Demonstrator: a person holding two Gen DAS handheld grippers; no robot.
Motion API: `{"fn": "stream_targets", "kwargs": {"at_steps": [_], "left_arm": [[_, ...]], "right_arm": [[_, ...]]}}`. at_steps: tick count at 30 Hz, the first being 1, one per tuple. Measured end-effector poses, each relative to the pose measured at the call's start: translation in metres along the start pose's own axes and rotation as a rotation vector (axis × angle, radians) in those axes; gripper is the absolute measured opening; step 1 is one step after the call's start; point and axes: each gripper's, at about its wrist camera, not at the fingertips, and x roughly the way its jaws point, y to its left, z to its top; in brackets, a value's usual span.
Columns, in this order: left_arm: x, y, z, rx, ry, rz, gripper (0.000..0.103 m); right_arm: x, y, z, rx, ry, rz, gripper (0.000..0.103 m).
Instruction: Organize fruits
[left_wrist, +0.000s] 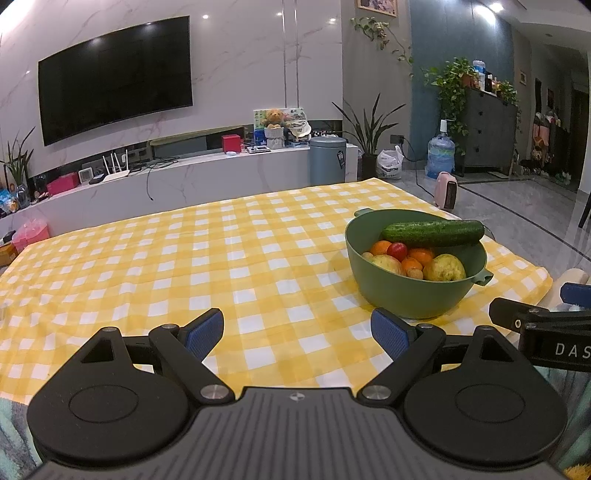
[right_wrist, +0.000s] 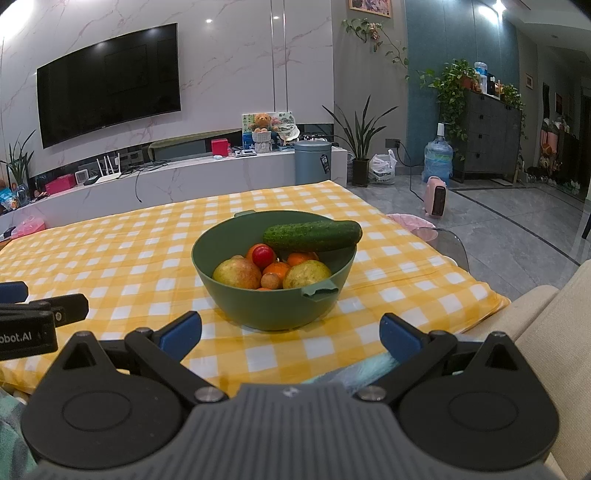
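A green bowl (right_wrist: 258, 310) stands on the yellow checked tablecloth (right_wrist: 110, 251), near its front right part. Across the bowl's rim lies a dark green cucumber (right_wrist: 312, 234). Inside are two yellow-red apples or pears (right_wrist: 236, 273), oranges (right_wrist: 277, 268), a small red tomato (right_wrist: 264, 256) and a small brown fruit (right_wrist: 269, 282). My right gripper (right_wrist: 290, 332) is open just in front of the bowl, holding nothing. In the left wrist view the bowl (left_wrist: 406, 291) sits ahead and to the right of my open, empty left gripper (left_wrist: 297, 330).
The cloth (left_wrist: 147, 266) stretches bare to the left and behind the bowl. The table's right edge drops to a grey tiled floor with a pink heater (right_wrist: 436, 195). Behind the table runs a white TV bench (right_wrist: 184, 177); a cream cushion (right_wrist: 554, 332) lies at right.
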Motion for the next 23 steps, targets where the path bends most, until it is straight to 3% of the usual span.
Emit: {"fn": "stream_targets", "kwargs": {"at_steps": [23], "left_arm": [[-0.0079,0.0003,0.0019,-0.008,-0.015,-0.024,0.103]], "right_arm": [[-0.0004,0.0000,-0.0006,0.005,-0.001,0.002,0.099]]}}
